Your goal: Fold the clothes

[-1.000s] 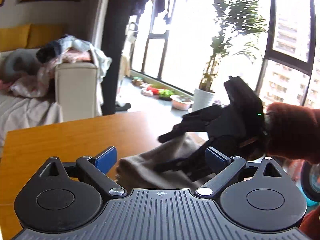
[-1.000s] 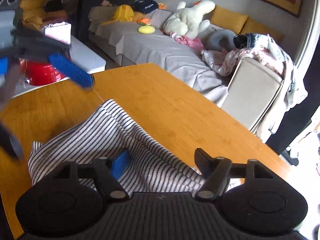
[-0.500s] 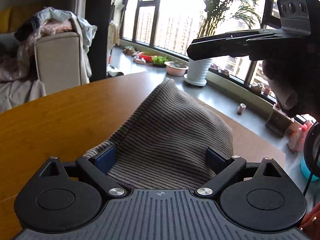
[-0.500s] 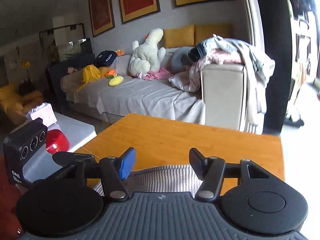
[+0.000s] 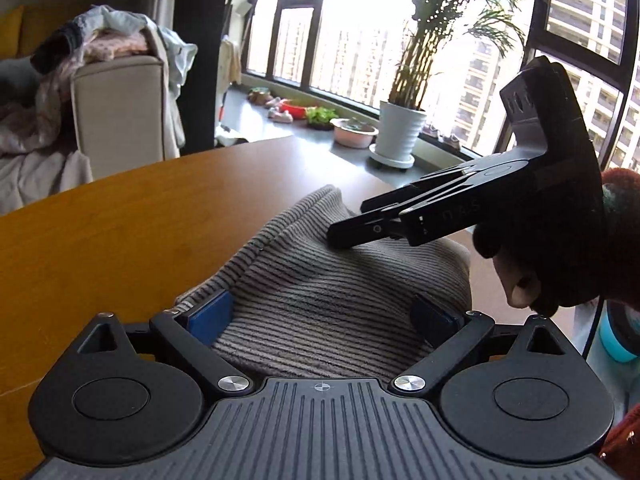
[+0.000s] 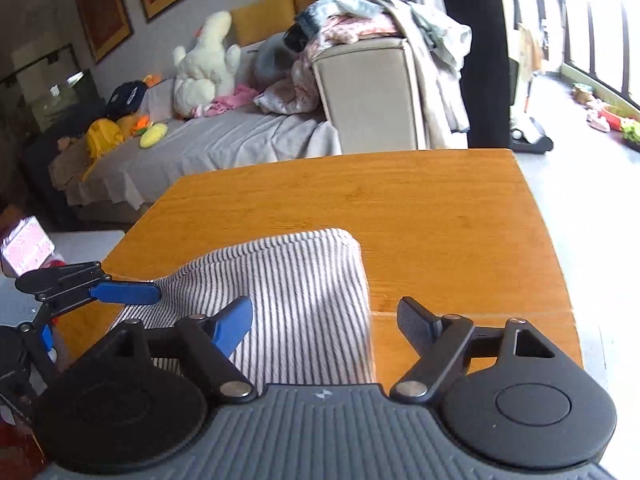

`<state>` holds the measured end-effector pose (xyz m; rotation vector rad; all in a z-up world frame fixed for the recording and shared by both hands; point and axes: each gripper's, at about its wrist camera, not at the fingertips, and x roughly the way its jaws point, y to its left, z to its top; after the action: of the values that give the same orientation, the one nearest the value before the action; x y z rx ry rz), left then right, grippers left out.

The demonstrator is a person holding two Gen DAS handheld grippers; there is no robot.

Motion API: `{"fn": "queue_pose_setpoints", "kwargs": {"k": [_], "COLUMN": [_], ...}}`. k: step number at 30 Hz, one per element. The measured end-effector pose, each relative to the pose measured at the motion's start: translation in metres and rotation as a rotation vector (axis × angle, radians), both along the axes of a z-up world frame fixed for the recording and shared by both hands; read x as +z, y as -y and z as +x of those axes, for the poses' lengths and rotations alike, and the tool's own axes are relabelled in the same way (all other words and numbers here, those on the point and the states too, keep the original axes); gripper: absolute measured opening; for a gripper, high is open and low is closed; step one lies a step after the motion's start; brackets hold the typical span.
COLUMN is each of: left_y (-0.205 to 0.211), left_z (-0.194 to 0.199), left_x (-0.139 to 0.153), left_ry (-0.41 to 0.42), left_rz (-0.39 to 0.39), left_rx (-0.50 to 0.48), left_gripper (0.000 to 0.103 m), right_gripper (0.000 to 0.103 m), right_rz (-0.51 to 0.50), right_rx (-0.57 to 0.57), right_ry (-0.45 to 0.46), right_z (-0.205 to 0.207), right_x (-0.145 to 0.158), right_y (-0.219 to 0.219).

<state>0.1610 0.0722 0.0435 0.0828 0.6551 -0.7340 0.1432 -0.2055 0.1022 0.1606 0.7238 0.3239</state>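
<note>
Striped garment (image 6: 304, 300) lying bunched on wooden surface (image 6: 440, 220), near its front edge. Left tongs (image 5: 320, 316) standing wide, garment bulging up between blue pads, pads not pressing. Right tongs (image 6: 324, 320) opening, jaws wide; garment's edge lying under left finger, right finger hanging over bare wood. In left view, right tongs (image 5: 340, 236) hovering just over garment's raised fold.
</note>
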Motion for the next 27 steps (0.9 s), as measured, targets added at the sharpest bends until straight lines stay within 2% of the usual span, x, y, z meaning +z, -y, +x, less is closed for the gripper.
{"fn": "queue_pose_setpoints", "kwargs": {"k": [3,5,6,9,11,12,13,14,18,20,24,27], "left_y": [-0.001,-0.003,-0.008,-0.026,-0.036,-0.040,-0.043,-0.045,-0.056,-0.058,-0.053,-0.029], "left_z": [-0.005,-0.009,-0.007,0.008,0.022,0.032,0.041,0.050,0.060,0.056,0.044,0.029], "left_x": [0.009,0.020,0.024,0.031,0.031,0.024,0.017,0.008,-0.017,-0.023,-0.024,-0.022], "left_ry": [0.029,0.088,0.091,0.049,0.002,-0.042,-0.089,-0.138,-0.269,-0.272,-0.265,-0.263], "left_rz": [0.014,0.024,0.006,-0.078,-0.121,-0.130,-0.135,-0.139,-0.193,-0.211,-0.223,-0.251], "left_rx": [0.037,0.066,0.080,0.131,0.160,0.170,0.174,0.174,0.185,0.179,0.138,0.040], "left_gripper": [0.099,0.099,0.099,0.099,0.099,0.099,0.099,0.099,0.099,0.099,0.098,0.096], "right_gripper": [0.087,0.090,0.093,0.093,0.093,0.082,0.077,0.072,0.068,0.067,0.067,0.067], "right_rz": [0.038,0.110,0.177,0.416,0.527,0.549,0.564,0.565,0.524,0.465,0.238,0.017], "right_rx": [-0.050,-0.038,-0.021,0.009,0.003,0.000,0.004,0.004,-0.010,-0.040,-0.066,-0.053], "right_ry": [-0.021,-0.059,-0.091,-0.216,-0.286,-0.303,-0.303,-0.308,-0.285,-0.245,-0.095,0.024], "right_z": [-0.033,-0.054,-0.061,-0.069,-0.064,-0.061,-0.056,-0.051,-0.027,-0.013,0.016,0.024], "right_x": [0.000,-0.005,-0.011,-0.034,-0.054,-0.060,-0.064,-0.066,-0.064,-0.058,-0.033,-0.012], "right_y": [0.014,0.021,0.022,0.022,0.015,0.010,0.005,0.001,0.006,0.015,0.023,0.006]}}
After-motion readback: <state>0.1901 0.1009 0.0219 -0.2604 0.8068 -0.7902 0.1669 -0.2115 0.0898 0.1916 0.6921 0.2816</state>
